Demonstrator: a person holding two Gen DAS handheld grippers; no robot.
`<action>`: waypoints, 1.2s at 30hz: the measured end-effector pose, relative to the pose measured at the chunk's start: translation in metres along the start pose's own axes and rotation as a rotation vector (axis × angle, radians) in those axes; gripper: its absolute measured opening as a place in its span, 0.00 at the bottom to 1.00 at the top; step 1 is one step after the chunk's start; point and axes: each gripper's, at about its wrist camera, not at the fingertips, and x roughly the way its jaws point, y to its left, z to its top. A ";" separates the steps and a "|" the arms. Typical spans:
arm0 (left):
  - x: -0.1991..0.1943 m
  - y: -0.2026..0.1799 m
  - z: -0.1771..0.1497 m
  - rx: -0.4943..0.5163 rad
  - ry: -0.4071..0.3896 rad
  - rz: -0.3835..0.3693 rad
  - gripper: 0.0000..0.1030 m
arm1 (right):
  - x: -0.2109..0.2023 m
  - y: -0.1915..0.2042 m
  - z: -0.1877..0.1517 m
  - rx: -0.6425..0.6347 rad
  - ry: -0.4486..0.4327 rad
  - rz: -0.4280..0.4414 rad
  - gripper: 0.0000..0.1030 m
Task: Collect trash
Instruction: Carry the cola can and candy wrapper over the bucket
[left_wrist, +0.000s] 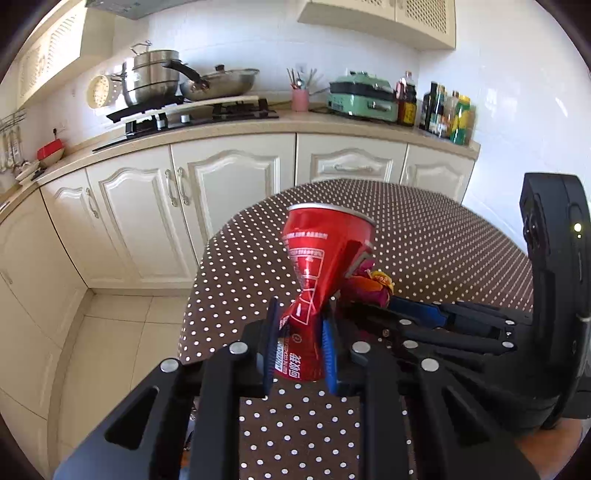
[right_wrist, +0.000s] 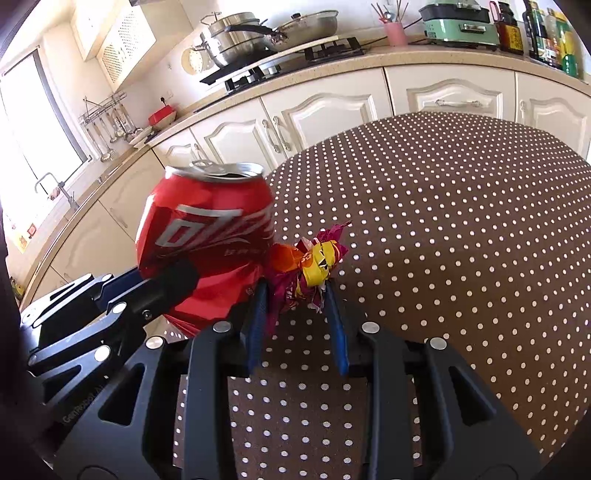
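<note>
Lower end of the crushed red aluminium drink can (left_wrist: 317, 273) tucked behind the blue pads of the left gripper (left_wrist: 301, 332) at 6 o'clock, base unseen; in the right wrist view, its bottom masked by that gripper's black finger (right_wrist: 166, 288) at 8 o'clock. Crumpled magenta, orange and yellow foil wrapper (right_wrist: 310, 269) half concealed behind the can from the left wrist camera, print unreadable. Labels on the dark glass bottles (left_wrist: 443, 110) at 2 o'clock blurred beyond reading. Brown white-dotted tablecloth (right_wrist: 461, 221) cut off at the right edge. Utensils in the pink cup (left_wrist: 300, 99) too small to identify.
</note>
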 end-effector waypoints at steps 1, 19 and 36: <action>-0.002 0.003 -0.002 -0.011 -0.003 -0.002 0.19 | 0.000 0.002 0.001 -0.002 -0.003 0.003 0.30; -0.077 0.172 -0.099 -0.426 0.019 0.191 0.18 | 0.068 0.180 -0.023 -0.255 0.106 0.215 0.30; -0.007 0.308 -0.222 -0.747 0.341 0.377 0.18 | 0.209 0.243 -0.104 -0.327 0.395 0.220 0.30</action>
